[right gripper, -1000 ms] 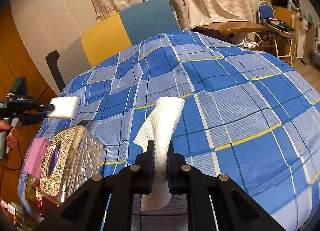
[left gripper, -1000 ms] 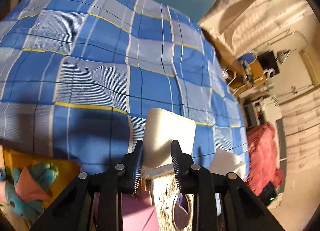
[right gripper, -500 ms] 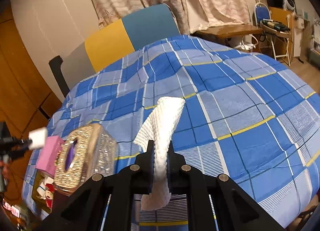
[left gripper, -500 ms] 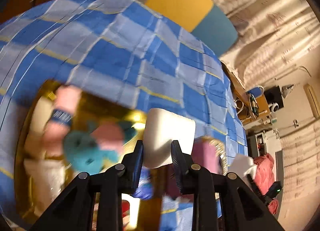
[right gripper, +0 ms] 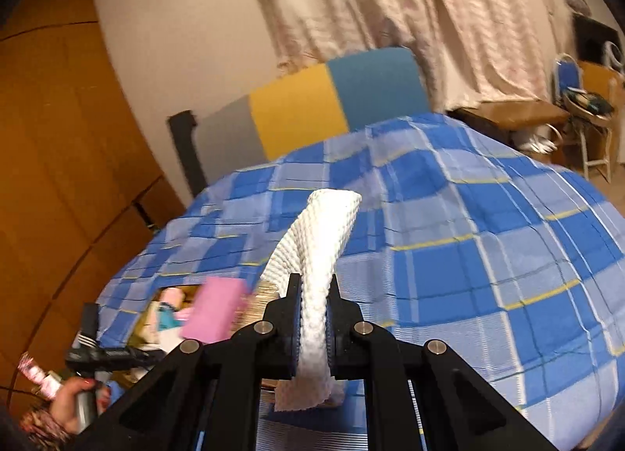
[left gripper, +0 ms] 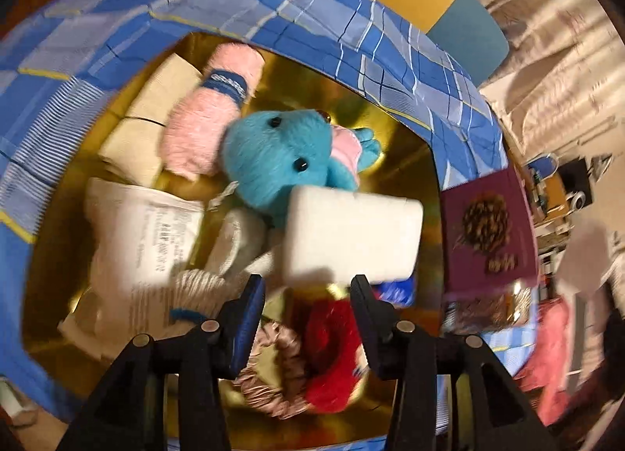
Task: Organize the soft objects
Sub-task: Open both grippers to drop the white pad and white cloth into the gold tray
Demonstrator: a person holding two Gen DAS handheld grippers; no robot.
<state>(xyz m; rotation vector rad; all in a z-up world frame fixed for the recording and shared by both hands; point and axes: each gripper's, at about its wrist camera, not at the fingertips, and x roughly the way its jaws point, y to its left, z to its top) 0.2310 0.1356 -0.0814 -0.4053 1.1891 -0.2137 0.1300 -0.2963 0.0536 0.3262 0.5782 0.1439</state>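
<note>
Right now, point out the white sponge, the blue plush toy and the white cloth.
white sponge (left gripper: 353,238), left wrist view, middle of its broad face.
blue plush toy (left gripper: 273,154), left wrist view, on its face.
white cloth (right gripper: 318,240), right wrist view, upper fold above the jaws.

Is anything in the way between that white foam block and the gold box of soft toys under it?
Nothing visible. The white foam block sits between the left gripper's opening jaws, directly over the open gold box. Below lie only the blue plush toy and other soft things.

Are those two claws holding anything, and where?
Right claw pinches a white waffle cloth mid-length. Left claw is opening; the white sponge is leaving it.
</note>
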